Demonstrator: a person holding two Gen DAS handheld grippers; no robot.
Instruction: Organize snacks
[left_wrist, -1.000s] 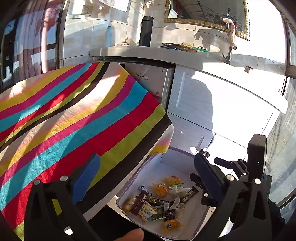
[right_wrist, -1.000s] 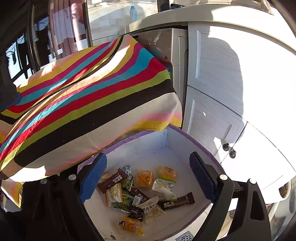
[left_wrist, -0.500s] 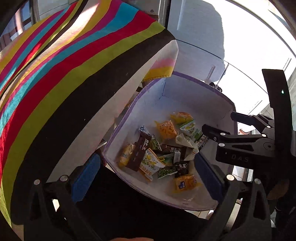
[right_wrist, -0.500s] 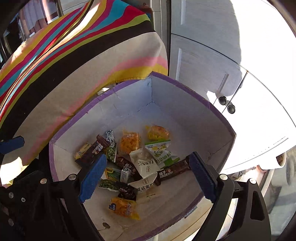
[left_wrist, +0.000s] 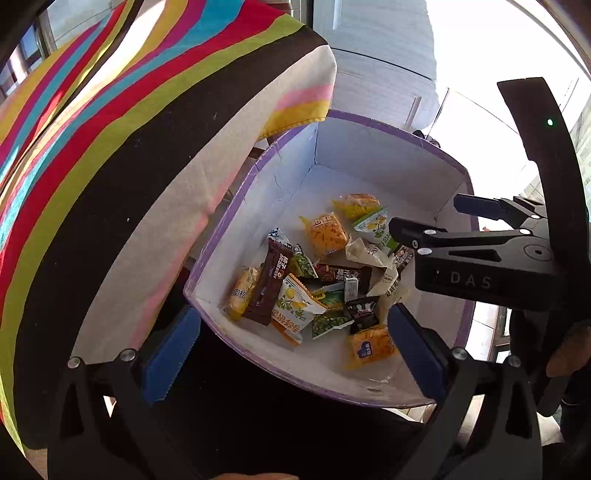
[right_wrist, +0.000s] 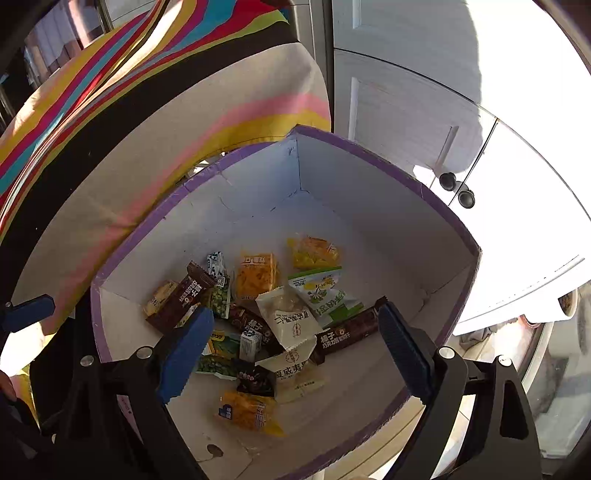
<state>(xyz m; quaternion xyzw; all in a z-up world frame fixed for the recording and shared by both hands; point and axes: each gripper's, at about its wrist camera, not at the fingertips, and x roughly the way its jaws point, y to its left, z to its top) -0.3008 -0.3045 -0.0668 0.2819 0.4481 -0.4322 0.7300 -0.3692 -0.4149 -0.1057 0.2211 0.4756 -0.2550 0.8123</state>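
Observation:
A white cardboard box with a purple rim (left_wrist: 373, 397) (right_wrist: 436, 205) holds several small snack packets: orange ones (left_wrist: 328, 234) (right_wrist: 256, 275), brown chocolate bars (left_wrist: 271, 282) (right_wrist: 347, 332), green-and-white packets (right_wrist: 323, 291) and white ones (right_wrist: 290, 321). My left gripper (left_wrist: 291, 352) is open and empty, above the box's near edge. My right gripper (right_wrist: 293, 350) is open and empty, hanging over the snack pile; its body shows in the left wrist view (left_wrist: 480, 266) at the box's right side.
A table with a striped, multicoloured cloth (left_wrist: 110, 147) (right_wrist: 147, 110) stands just left of the box and overhangs its corner. White cabinet doors with dark knobs (right_wrist: 458, 188) stand behind. Sunlit floor lies to the right.
Both grippers have tilted down and moved closer to the box. The counter and mirror left the view; the snacks now fill the middle. Both stay open.

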